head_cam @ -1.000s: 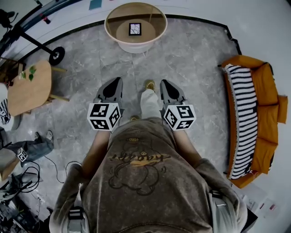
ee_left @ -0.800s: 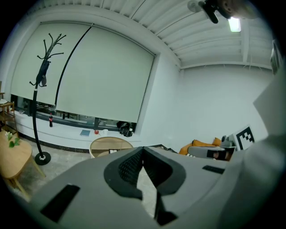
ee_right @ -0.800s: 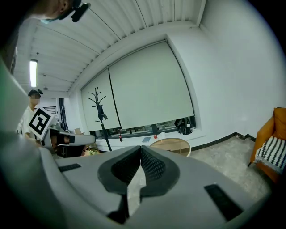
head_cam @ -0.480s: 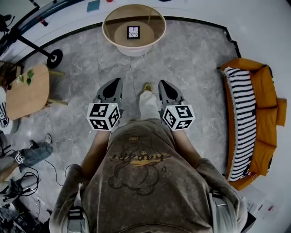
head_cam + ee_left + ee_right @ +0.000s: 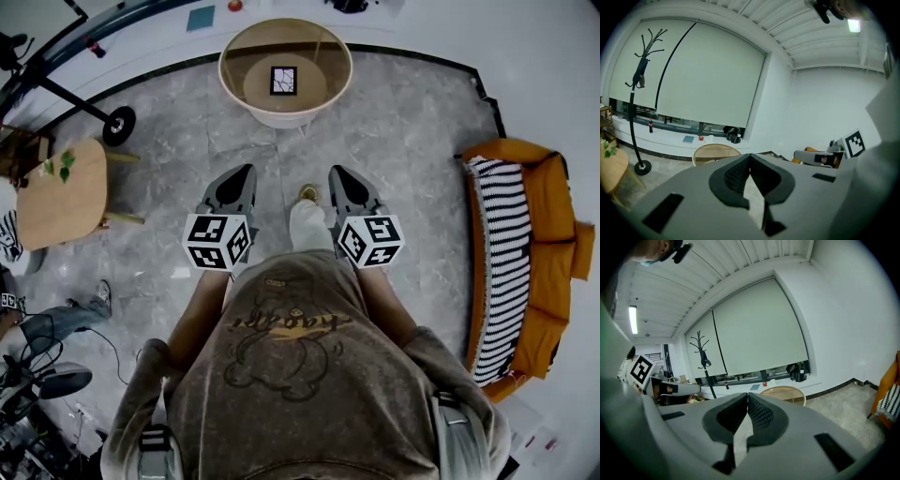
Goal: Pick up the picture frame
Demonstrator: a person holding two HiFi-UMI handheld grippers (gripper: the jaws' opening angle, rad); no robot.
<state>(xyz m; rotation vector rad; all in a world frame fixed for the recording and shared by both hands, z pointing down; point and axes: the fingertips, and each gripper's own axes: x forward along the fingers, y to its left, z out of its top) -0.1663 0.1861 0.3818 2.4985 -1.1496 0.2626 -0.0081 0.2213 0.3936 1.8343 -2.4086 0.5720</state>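
A small dark picture frame (image 5: 283, 81) lies flat on the lower shelf of a round glass-topped table (image 5: 286, 109) at the top of the head view. My left gripper (image 5: 246, 171) and right gripper (image 5: 334, 172) are held side by side in front of my chest, well short of the table, both shut with nothing between their jaws. The left gripper view shows the table's round top (image 5: 716, 153) beyond the closed jaws (image 5: 749, 155). The table (image 5: 783, 393) also stands ahead past the closed jaws (image 5: 747, 395) in the right gripper view.
An orange sofa with a striped cushion (image 5: 517, 253) stands at the right. A small wooden side table (image 5: 62, 187) and a coat stand base (image 5: 119, 125) are at the left. Cables and another person's legs (image 5: 56, 319) lie at the lower left. Grey stone floor (image 5: 403, 141) lies between me and the round table.
Both grippers and I have moved forward across the floor; the round table sits slightly lower and to the right in the head view. The jaws stayed shut.
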